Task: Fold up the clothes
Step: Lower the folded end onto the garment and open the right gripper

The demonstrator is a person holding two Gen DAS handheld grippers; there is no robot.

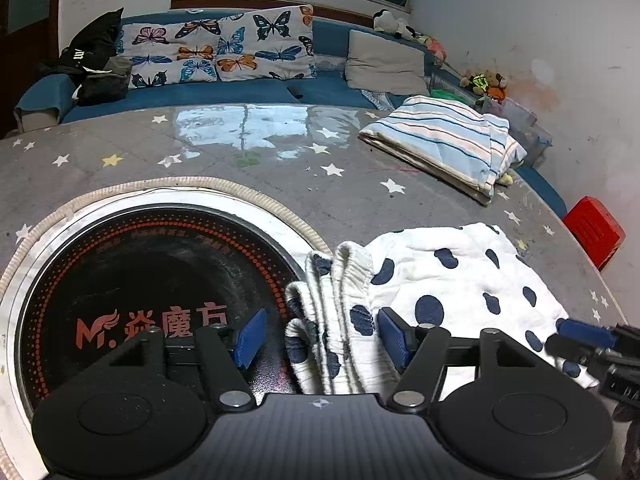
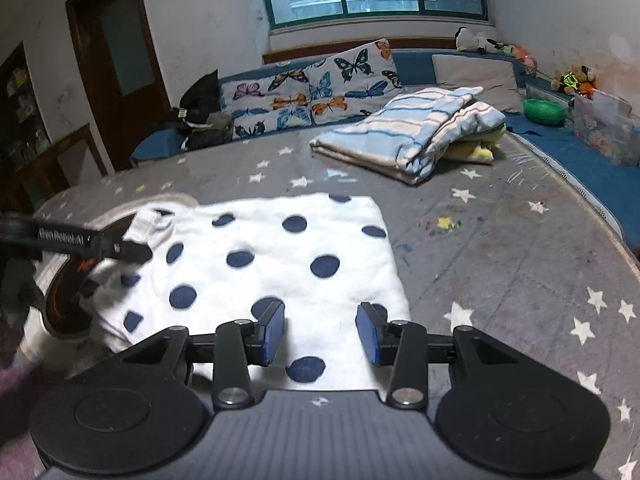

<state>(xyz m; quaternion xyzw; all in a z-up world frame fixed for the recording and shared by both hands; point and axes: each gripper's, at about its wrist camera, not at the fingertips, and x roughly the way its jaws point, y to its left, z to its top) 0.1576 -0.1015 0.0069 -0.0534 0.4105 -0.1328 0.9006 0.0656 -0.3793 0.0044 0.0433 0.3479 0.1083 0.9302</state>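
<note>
A white garment with navy dots (image 1: 440,280) (image 2: 280,248) lies folded on the grey star-printed table cover (image 1: 280,184) (image 2: 500,240). Its ribbed cuffs are bunched at the left end, over the rim of a round black cooktop (image 1: 140,280). My left gripper (image 1: 322,338) stands open astride those cuffs, and neither pad presses the cloth. My right gripper (image 2: 321,332) is open over the garment's near edge, with cloth under the gap and nothing pinched. Each gripper shows at the edge of the other's view.
A folded blue-striped cloth (image 1: 444,140) (image 2: 408,132) lies at the table's far right, on top of something yellow. Behind the table runs a blue sofa with butterfly cushions (image 1: 220,48) (image 2: 312,84). A red stool (image 1: 594,232) stands off the right edge.
</note>
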